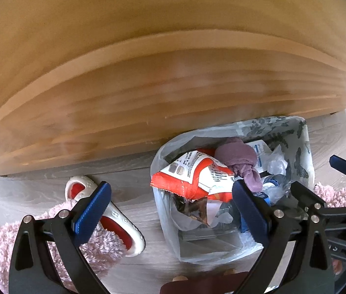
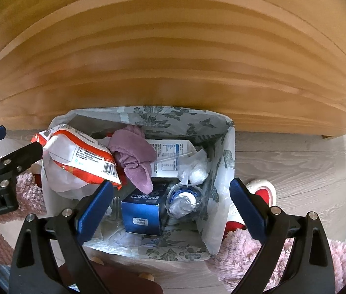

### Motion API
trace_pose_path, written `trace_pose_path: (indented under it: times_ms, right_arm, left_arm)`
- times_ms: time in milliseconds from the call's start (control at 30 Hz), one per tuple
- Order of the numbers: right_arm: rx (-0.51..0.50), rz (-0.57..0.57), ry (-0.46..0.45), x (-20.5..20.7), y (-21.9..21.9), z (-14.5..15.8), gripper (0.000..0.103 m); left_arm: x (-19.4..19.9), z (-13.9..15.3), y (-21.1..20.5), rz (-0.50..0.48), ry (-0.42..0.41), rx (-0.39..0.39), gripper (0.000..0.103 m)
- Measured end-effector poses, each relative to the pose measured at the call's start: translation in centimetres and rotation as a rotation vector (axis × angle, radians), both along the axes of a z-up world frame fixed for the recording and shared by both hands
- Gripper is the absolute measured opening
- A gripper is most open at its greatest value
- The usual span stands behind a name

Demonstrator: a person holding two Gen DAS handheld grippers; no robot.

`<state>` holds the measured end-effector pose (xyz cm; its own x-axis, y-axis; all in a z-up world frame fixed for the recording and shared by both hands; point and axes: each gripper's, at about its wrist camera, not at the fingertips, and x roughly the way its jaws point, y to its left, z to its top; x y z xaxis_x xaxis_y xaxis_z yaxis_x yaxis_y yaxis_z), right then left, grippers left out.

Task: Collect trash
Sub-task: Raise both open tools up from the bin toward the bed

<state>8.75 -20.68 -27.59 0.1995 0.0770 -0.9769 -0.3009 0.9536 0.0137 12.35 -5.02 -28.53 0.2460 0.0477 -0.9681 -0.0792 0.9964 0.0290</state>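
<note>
A white trash bag (image 2: 219,161) with a grey leaf print stands open on the floor against a wooden panel; it also shows in the left wrist view (image 1: 300,147). Inside lie a red-and-white snack wrapper (image 2: 80,154), a purple cloth (image 2: 133,156), a blue box (image 2: 141,213), a clear bottle with a blue ring (image 2: 185,198) and crumpled plastic (image 2: 197,169). The wrapper (image 1: 197,174) and cloth (image 1: 239,159) also show in the left wrist view. My right gripper (image 2: 171,210) is open above the bag, empty. My left gripper (image 1: 171,210) is open over the bag's left edge, empty.
A wooden furniture panel (image 1: 148,85) rises right behind the bag. A white-and-red slipper (image 1: 116,218) lies on a pink shaggy rug (image 1: 1,245) left of the bag; another slipper (image 2: 261,191) lies to its right on the rug (image 2: 241,259). Grey wood floor (image 2: 295,161) surrounds them.
</note>
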Motion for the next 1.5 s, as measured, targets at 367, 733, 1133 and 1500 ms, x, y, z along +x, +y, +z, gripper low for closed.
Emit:
trace_pose_path:
  times_ms: [367,733,1133,1500]
  right_arm:
    - [0.018,-0.006,-0.092,-1.0,-0.6,3.0,0.092]
    - [0.084,-0.041,-0.273,-2.4,-2.2,7.9,0.095]
    - [0.145,-0.081,-0.450,-3.8,-3.6,12.7,0.095]
    - [0.155,-0.141,-0.673,-4.2,-5.4,17.8,0.095]
  left_arm:
    - [-0.8,3.1,-0.5,-0.040,-0.090,-0.019,0.095]
    - [-2.7,7.5,-0.3,-0.050,-0.251,-0.078,0.095]
    - [-4.8,11.6,-0.7,-0.096,-0.412,-0.086,0.095]
    - [-5.9,16.9,-1.3,-0.127,-0.605,-0.036,0.095]
